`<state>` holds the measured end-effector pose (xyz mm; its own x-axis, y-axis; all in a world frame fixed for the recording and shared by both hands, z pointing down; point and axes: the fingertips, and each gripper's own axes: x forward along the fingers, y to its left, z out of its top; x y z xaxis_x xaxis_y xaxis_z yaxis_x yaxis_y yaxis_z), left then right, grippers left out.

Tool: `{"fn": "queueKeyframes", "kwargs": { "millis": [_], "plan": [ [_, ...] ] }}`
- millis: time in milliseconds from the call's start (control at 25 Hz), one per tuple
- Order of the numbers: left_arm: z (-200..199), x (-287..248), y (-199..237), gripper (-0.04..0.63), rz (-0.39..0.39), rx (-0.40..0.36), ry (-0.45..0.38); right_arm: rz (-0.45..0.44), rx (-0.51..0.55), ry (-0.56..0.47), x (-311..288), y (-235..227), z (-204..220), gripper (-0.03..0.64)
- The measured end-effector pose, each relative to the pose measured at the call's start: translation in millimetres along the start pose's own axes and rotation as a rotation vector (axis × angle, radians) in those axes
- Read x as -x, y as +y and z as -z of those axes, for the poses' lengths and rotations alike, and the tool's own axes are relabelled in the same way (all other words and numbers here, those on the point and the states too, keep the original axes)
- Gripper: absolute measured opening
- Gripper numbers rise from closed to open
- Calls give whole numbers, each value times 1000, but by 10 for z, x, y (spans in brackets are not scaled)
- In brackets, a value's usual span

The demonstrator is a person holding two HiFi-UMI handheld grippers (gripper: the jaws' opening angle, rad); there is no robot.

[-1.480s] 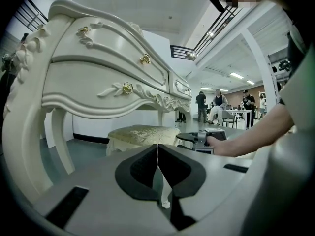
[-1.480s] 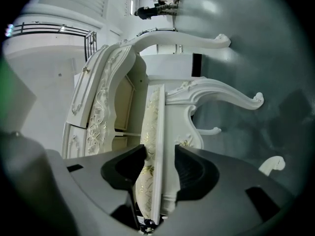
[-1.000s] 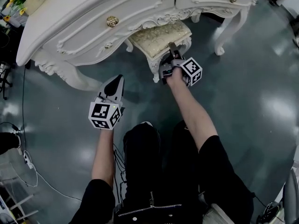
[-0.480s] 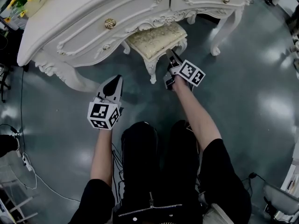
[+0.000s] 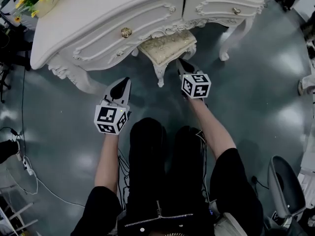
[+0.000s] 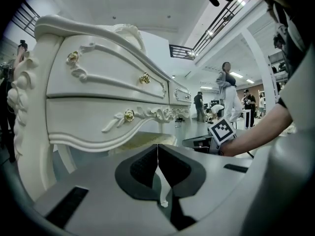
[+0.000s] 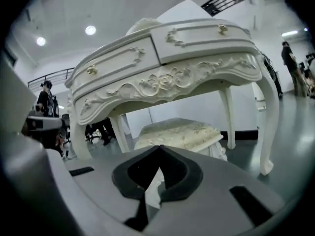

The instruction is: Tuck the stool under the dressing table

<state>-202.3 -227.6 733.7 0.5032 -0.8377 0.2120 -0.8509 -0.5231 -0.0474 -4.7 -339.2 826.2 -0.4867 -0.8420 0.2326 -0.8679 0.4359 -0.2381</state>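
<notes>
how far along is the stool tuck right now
Done: the stool sits mostly under the dressing table, with its front cushion edge showing. In hand: nothing; the left claw and the right claw are both shut and empty. Left: perhaps a final nudge inward.

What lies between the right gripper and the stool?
Only bare floor separates the right gripper from the stool, as the head view shows.
</notes>
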Motion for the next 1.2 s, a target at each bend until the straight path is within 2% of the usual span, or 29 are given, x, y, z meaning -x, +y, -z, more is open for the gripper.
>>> {"fn": "queueKeyframes", "kwargs": {
  "millis": [160, 360, 640, 960, 1200],
  "plan": [
    [-316, 42, -70, 21, 12, 6, 34, -17, 131, 71, 207, 289, -183, 3],
    [-971, 176, -163, 21, 43, -13, 82, -28, 174, 129, 528, 621, -693, 3],
    [-2256, 418, -108, 21, 83, 20, 128, -21, 152, 176, 998, 1045, -1897, 3],
    [-3806, 636, 170, 21, 99, 51, 133, -6, 169, 195, 1339, 1476, -3550, 3],
    [-4537, 568, 385, 21, 102, 58, 83, 9, 171, 149, 1395, 1662, -4391, 3]
  ]
}}
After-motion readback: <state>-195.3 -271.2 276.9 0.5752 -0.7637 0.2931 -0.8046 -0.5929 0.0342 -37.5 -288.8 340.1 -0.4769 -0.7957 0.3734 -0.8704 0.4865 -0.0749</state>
